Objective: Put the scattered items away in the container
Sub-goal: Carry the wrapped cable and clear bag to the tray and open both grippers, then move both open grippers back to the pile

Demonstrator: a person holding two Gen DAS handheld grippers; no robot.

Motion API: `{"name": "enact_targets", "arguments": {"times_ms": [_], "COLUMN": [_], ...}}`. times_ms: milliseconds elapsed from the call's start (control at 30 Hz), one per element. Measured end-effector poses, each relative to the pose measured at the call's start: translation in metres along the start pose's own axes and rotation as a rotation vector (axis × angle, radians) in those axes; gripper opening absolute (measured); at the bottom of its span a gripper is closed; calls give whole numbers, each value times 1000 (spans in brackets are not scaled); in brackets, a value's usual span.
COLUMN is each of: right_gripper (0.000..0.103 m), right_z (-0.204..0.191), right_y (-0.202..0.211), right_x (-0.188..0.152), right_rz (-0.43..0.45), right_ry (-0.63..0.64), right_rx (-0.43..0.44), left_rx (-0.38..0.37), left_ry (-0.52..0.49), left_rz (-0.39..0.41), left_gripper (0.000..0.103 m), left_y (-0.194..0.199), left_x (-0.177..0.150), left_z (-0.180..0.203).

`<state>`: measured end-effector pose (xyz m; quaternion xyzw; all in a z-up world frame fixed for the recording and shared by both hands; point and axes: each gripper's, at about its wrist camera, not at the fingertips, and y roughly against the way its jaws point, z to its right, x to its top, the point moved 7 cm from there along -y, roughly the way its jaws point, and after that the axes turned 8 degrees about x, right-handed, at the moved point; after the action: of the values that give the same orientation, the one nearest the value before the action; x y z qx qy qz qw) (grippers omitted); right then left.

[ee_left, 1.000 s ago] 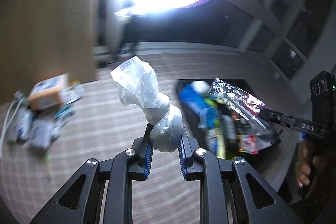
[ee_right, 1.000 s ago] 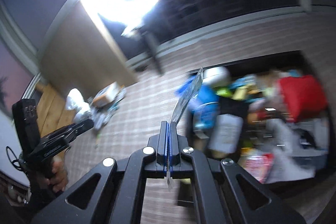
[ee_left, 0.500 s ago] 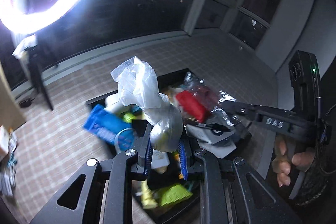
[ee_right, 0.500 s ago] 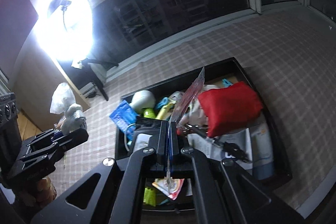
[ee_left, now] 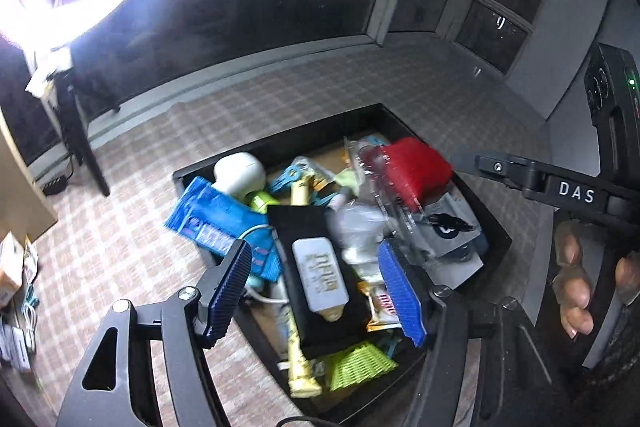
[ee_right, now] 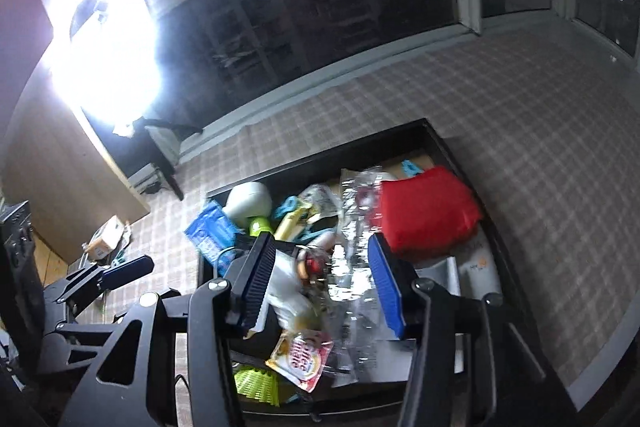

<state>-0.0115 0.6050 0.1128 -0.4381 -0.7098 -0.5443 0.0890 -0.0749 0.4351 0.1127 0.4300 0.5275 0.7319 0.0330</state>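
A black container [ee_left: 490,223] on the checked carpet holds several items: a red pouch [ee_left: 412,167], a blue packet [ee_left: 212,219], a grey flat bottle [ee_left: 318,275]. My left gripper [ee_left: 316,291] is open and empty above it; the white plastic-wrapped bundle [ee_left: 356,231] lies blurred in the container between its fingers. My right gripper [ee_right: 320,283] is open above the container [ee_right: 444,147]; the clear crinkly wrapper [ee_right: 356,267] lies blurred below it beside the red pouch [ee_right: 428,215]. The right gripper also shows in the left wrist view [ee_left: 472,161].
Several small boxes and cables [ee_left: 16,291] lie scattered on the carpet at far left, also in the right wrist view [ee_right: 106,239]. A ring light on a stand [ee_right: 108,55] and a wooden cabinet [ee_right: 60,179] stand behind. Dark windows line the far wall.
Both grippers opened over the container. The left let go of the white plastic bundle and the right let go of the clear wrapper; both dropped into the container.
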Motion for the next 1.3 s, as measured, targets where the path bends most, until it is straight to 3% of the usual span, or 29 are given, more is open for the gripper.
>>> {"name": "enact_targets", "arguments": {"times_ms": [367, 767, 933, 1100, 1300], "right_gripper": [61, 61, 61, 61, 61], "right_z": [-77, -220, -274, -329, -384], "right_y": [-39, -110, -146, -187, -241], "right_x": [-12, -37, -44, -49, -60], "right_rz": [-43, -127, -155, -167, -233], "right_ry": [140, 319, 369, 432, 434], "right_rx": [95, 227, 254, 273, 334], "left_rx": [91, 314, 374, 400, 361], "left_ry": [122, 423, 519, 574, 612], "left_rz": [28, 42, 39, 26, 1], "left_gripper": [61, 61, 61, 59, 56], "left_y": [25, 59, 69, 68, 45], "left_x": [-25, -89, -115, -128, -131], "left_z": [-85, -269, -337, -391, -439]}}
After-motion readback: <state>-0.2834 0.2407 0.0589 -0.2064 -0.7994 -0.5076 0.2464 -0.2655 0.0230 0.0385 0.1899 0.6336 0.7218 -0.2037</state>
